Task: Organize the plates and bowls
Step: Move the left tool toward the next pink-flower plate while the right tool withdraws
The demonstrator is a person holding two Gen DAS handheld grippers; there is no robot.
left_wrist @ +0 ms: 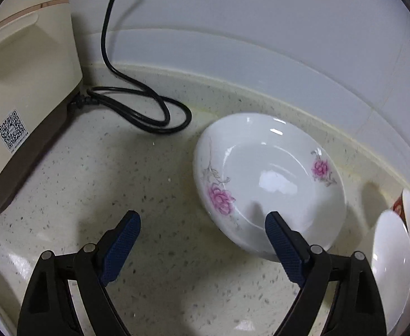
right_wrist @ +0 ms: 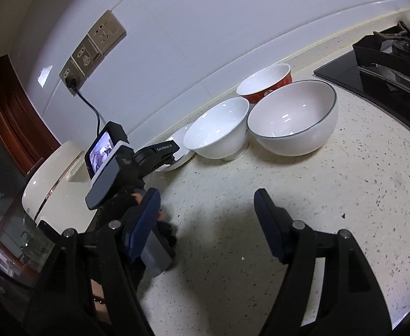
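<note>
A white plate with pink flowers [left_wrist: 269,179] lies on the speckled counter near the back wall. My left gripper [left_wrist: 202,221] is open and empty, its right finger [left_wrist: 283,249] over the plate's near rim, its left finger over bare counter. In the right wrist view, a large white bowl with a dark rim [right_wrist: 294,117], a white footed bowl [right_wrist: 218,128] and a red bowl [right_wrist: 266,82] stand together by the wall. My right gripper [right_wrist: 206,198] is open and empty, above the counter in front of the bowls. The plate's edge [right_wrist: 182,155] shows behind the left gripper body [right_wrist: 115,165].
A cream appliance [left_wrist: 23,98] with a black power cord [left_wrist: 149,112] stands left of the plate. Wall sockets [right_wrist: 93,47] are on the white wall. A black gas hob [right_wrist: 386,64] is at the far right. White bowls [left_wrist: 392,257] sit right of the plate.
</note>
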